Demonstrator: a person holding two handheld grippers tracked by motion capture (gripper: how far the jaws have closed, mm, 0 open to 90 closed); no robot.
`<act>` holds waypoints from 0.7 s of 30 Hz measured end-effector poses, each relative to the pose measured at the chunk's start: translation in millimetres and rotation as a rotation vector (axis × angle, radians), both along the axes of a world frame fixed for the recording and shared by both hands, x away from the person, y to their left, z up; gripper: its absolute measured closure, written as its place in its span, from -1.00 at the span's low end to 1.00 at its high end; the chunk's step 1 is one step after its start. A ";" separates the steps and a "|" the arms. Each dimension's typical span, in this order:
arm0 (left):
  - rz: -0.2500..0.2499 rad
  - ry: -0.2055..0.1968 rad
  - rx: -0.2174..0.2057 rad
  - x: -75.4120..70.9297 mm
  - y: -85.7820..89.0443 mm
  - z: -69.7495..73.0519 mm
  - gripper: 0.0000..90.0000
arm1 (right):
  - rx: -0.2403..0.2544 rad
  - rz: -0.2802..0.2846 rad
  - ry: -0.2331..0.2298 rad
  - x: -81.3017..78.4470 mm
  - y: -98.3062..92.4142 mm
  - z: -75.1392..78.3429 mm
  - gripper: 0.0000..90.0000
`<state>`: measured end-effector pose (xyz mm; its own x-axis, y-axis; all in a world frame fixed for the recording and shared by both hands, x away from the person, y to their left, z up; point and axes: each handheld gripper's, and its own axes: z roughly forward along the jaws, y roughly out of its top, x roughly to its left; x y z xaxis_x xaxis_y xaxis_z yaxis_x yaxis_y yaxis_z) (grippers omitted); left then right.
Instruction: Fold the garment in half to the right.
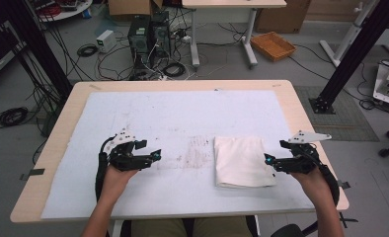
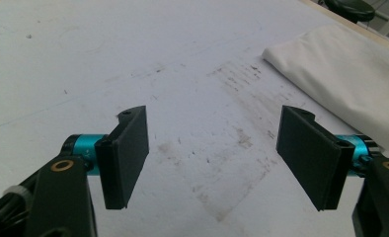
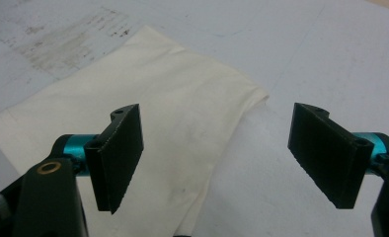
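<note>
On the table, a big pale mat, dirty with grey smudges near the middle. On the mat, right of the middle and toward the near edge, 1 folded white cloth, lying flat.

Left gripper on the left side of the mat, held in the left hand, pointing right toward the smudges and the cloth. Well apart from the cloth. Jaws wide open, nothing between them but bare mat. In the left gripper view, the same gripper with 2 black jaws standing far apart, smudged mat between, and the cloth off at the far right, not touched.

Right gripper at the right side of the mat, held in the right hand, pointing left, with its tip just at the right edge of the cloth. Jaws wide open too, holding nothing. In the right gripper view, this gripper low above the cloth, with the left jaw over the cloth and the right jaw over bare mat. Corner of the cloth between the 2 jaws, not pinched. Touching the cloth or just above it: cannot tell.

Beyond the table, on the floor: 2 black computer boxes, many cables, and 1 orange tray.
</note>
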<state>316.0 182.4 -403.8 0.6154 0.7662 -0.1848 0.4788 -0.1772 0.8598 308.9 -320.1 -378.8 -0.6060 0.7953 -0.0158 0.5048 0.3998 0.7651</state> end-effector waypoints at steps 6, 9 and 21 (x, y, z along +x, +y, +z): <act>-0.001 -0.004 -0.005 -2.4 0.6 1.5 -0.37 | -0.004 -0.001 -0.009 -4.5 1.8 4.5 -0.53; 0.000 -0.004 -0.003 -2.2 0.4 1.4 -0.37 | -0.006 0.004 -0.005 -3.8 1.8 2.7 -0.53; 0.000 -0.002 0.004 -1.6 -0.6 0.1 -0.37 | -0.013 0.010 0.000 -2.4 2.8 -0.6 -0.53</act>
<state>314.4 181.8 -403.7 0.6157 0.7671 -0.1804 0.4773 -0.1810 0.8599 306.6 -317.3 -379.3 -0.6143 0.7886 -0.0264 0.5003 0.4151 0.7598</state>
